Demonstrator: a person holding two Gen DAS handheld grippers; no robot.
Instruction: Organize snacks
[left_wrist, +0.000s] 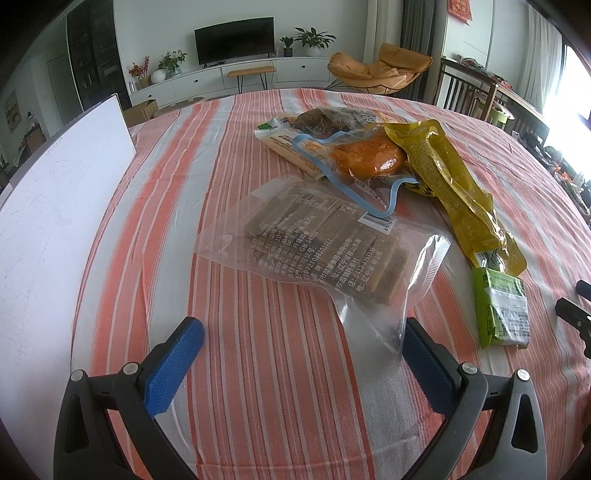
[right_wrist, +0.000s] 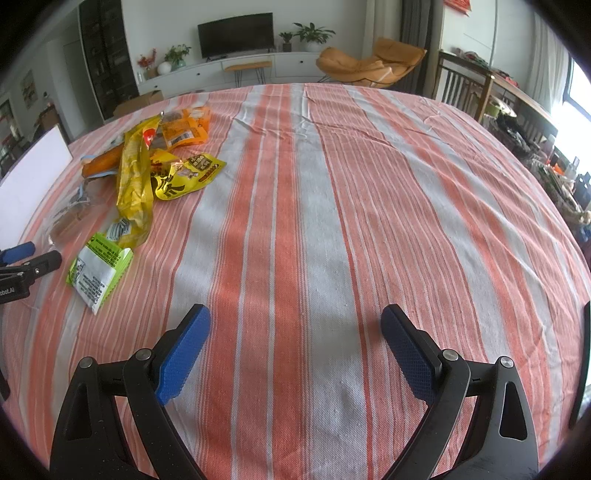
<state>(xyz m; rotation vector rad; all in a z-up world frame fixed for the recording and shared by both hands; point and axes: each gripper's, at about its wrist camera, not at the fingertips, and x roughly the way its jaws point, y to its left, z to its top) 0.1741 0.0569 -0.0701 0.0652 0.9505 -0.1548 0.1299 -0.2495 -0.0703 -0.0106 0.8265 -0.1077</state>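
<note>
A pile of snacks lies on the striped tablecloth (left_wrist: 258, 369). A clear bag of brown bars (left_wrist: 321, 243) lies nearest, just ahead of my left gripper (left_wrist: 301, 332), which is open and empty. Behind it are an orange snack in a blue-edged bag (left_wrist: 369, 157), a long yellow packet (left_wrist: 454, 188) and a green-and-white packet (left_wrist: 502, 306). In the right wrist view the green packet (right_wrist: 98, 269), the long yellow packet (right_wrist: 135, 184) and other yellow and orange packets (right_wrist: 184, 173) lie at the far left. My right gripper (right_wrist: 295, 325) is open and empty over bare cloth.
A white board or box (left_wrist: 55, 221) stands at the table's left edge, also seen in the right wrist view (right_wrist: 33, 170). Wooden chairs (left_wrist: 465, 92) stand beyond the far right edge. The left gripper's tip (right_wrist: 22, 258) shows at the left of the right wrist view.
</note>
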